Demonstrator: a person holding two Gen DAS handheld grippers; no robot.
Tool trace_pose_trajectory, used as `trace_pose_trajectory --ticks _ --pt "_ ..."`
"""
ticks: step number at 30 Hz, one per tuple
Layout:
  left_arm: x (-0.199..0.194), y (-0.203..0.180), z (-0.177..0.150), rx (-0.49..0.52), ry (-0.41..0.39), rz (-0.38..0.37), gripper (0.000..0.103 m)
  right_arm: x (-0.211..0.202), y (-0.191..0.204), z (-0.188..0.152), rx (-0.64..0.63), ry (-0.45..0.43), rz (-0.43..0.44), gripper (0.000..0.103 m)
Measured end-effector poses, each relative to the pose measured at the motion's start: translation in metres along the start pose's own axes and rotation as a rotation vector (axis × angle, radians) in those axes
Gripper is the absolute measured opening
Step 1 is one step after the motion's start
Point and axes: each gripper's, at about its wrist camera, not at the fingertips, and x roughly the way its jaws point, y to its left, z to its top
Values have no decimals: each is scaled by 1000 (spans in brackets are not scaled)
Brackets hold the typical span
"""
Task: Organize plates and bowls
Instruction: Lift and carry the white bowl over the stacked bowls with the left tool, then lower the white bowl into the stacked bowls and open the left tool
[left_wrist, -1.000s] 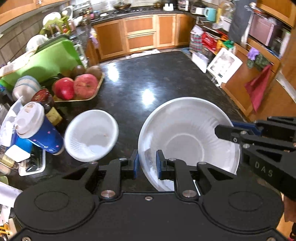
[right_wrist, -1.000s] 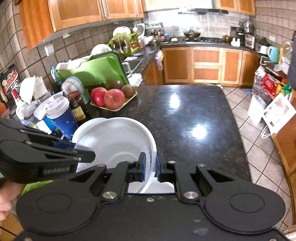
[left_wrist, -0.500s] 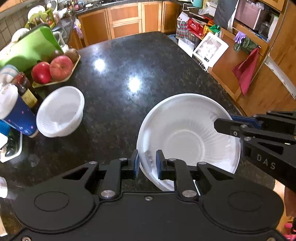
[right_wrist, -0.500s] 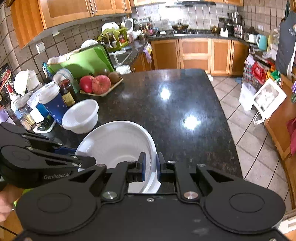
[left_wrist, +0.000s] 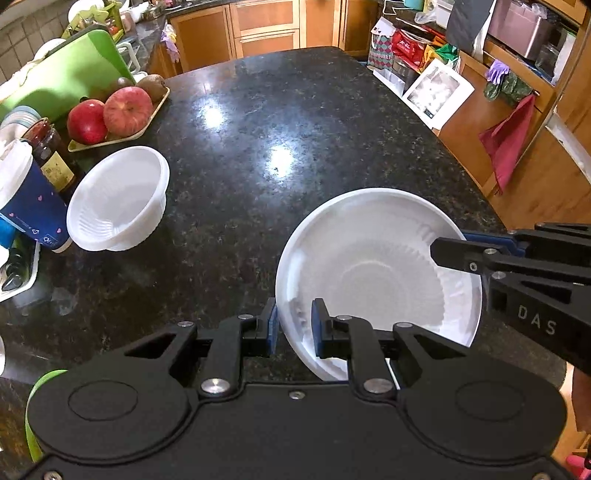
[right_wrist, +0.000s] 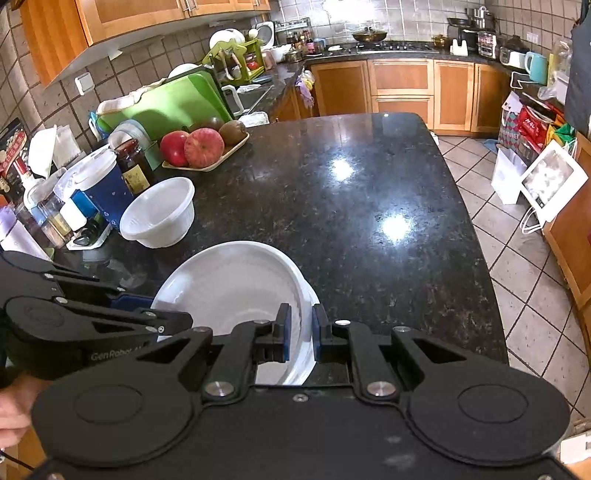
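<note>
A large white bowl (left_wrist: 376, 273) hangs low over the near part of the black granite counter (left_wrist: 295, 129). My left gripper (left_wrist: 293, 326) is shut on its left rim, one pad inside and one outside. My right gripper (right_wrist: 299, 332) is shut on the right rim of the large white bowl (right_wrist: 229, 284). Each gripper shows in the other's view: the right gripper (left_wrist: 448, 243) and the left gripper (right_wrist: 166, 310). A smaller white bowl (left_wrist: 118, 199) stands upright on the counter to the left, apart from the large one; the right wrist view also shows this small bowl (right_wrist: 159, 214).
Along the counter's left side stand a blue paper cup (left_wrist: 29, 199), a dark jar (left_wrist: 48, 151), a tray of apples and kiwis (left_wrist: 110, 114) and a green cutting board (left_wrist: 66, 74). The counter's edge drops to a tiled floor (right_wrist: 524, 258) on the right.
Both grippers have brought the large bowl down and toward the counter's near edge, away from the small bowl, which now sits well clear at the left. Both grips are unchanged.
</note>
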Motion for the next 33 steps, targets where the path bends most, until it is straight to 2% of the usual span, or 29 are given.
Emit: trace_pose_trajectory --ticks 3,7,22,26,33 --pt "0 -1 -1 3 -20 14 26 6 -2 0 2 16 11 13" --pt "4 -3 -3 20 -15 -7 35 12 -3 -1 -15 12 -4 17" --pt "12 1 -2 20 -2 -25 37 20 -11 1 2 5 0 17" --pt "8 3 -3 17 -11 -30 46 19 -12 2 6 -8 2 17" --pt "-5 12 -6 1 -41 -32 47 14 -9 6 6 -28 9 17"
